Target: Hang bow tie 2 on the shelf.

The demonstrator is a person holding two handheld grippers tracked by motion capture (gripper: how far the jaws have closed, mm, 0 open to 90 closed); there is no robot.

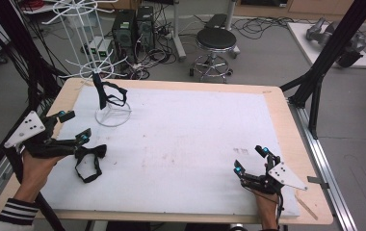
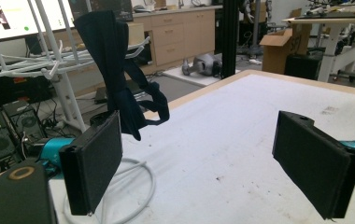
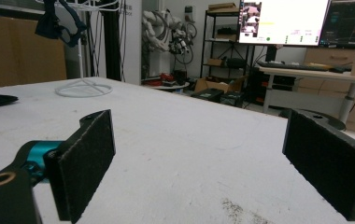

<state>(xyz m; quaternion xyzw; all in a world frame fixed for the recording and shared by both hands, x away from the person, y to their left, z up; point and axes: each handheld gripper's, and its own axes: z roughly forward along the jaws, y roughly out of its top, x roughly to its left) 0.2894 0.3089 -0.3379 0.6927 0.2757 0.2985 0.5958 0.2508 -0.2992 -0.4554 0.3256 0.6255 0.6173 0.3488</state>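
A white wire rack (image 1: 101,62) stands at the table's back left, its ring base (image 1: 113,115) on the white mat. A dark bow tie (image 1: 106,94) hangs from one of its arms; in the left gripper view the same bow tie (image 2: 115,74) hangs just beyond the left jaw. A second black bow tie (image 1: 90,160) lies flat on the mat near the left edge, just right of my left gripper (image 1: 75,126). That gripper (image 2: 213,163) is open and empty. My right gripper (image 1: 251,159) rests low at the front right, also open and empty (image 3: 213,163).
The white mat (image 1: 186,139) covers most of the wooden table (image 1: 292,144). Beyond the far edge are a black stool (image 1: 215,41), computer towers (image 1: 133,29) and cables. A black frame post (image 1: 330,48) rises at the right.
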